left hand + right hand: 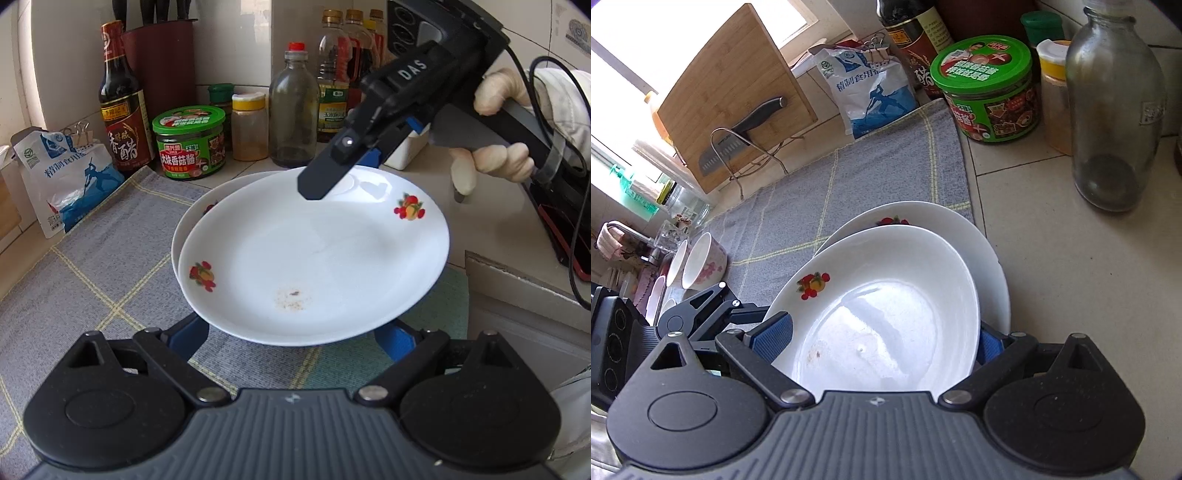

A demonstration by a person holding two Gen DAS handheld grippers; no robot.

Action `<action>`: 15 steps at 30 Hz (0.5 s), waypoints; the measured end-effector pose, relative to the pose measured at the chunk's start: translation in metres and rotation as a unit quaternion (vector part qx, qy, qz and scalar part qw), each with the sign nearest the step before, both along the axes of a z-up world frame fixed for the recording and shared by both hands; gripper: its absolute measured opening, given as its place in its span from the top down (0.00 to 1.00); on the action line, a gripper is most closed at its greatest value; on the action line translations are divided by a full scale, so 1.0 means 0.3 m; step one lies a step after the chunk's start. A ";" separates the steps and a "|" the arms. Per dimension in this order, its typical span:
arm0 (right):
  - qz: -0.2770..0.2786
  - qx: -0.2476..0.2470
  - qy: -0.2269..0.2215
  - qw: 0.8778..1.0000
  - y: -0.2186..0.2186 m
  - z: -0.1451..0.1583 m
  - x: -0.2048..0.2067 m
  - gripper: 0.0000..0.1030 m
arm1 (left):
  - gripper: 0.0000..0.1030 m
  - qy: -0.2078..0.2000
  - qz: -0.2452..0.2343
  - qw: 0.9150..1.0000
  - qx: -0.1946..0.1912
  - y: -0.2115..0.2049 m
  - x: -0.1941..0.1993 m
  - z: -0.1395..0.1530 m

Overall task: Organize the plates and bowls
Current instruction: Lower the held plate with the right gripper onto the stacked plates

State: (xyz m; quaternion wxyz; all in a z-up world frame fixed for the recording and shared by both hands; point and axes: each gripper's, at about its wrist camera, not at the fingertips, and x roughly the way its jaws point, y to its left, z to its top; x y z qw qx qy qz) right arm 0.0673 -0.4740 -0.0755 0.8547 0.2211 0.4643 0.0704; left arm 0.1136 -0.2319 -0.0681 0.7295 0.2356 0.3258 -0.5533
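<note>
The right hand-held gripper (334, 173) clamps the far rim of the upper plate (314, 254), above a second plate (192, 218). The left hand-held gripper (291, 332) stands wide open under its near rim.

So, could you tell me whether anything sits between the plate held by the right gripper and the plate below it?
Nothing visible lies on the showing rim of the lower plate; the held plate hides the rest. The left gripper reaches under the held plate's near edge, over the cloth.
</note>
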 end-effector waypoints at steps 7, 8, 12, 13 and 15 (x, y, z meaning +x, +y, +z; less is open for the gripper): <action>-0.020 0.000 0.000 1.000 0.002 0.003 -0.027 0.02 | 0.07 -0.003 -0.008 1.000 -0.001 -0.002 -0.001 -0.003; -0.021 -0.001 -0.001 1.000 0.004 0.005 -0.032 0.02 | 0.07 -0.001 -0.009 1.000 -0.002 -0.001 0.000 -0.003; -0.029 -0.004 -0.003 1.000 0.009 0.013 -0.046 0.02 | 0.07 -0.001 -0.010 1.000 -0.004 -0.002 0.002 -0.004; -0.030 -0.005 -0.004 1.000 0.009 0.015 -0.049 0.02 | 0.07 -0.001 -0.010 1.000 -0.004 -0.002 0.002 -0.003; -0.033 -0.007 -0.005 0.999 0.012 0.018 -0.055 0.02 | 0.07 -0.002 -0.011 1.000 -0.004 -0.002 0.001 -0.003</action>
